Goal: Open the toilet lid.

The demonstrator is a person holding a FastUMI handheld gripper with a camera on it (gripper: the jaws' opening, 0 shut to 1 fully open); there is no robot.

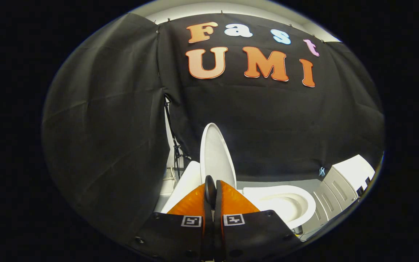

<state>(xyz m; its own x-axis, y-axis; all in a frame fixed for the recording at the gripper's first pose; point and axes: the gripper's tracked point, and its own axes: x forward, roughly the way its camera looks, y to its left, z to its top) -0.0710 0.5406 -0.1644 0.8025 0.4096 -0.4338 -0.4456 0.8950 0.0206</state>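
Claw (210, 187) fingers pressed together, toilet lid (216, 154) upright just beyond, open bowl (286, 203) beside it

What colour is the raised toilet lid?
White; the toilet lid shows best in the gripper view, standing upright just beyond the closed claw.

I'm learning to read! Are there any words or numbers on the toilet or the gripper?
Toilet lid, raised: no text.
Gripper, fingers closed just before the lid: two square pattern markers, no words.
Small blue mark on the wall: too small to read.

Camera rides the tongs (211, 183), facing the close booth wall (267, 127).
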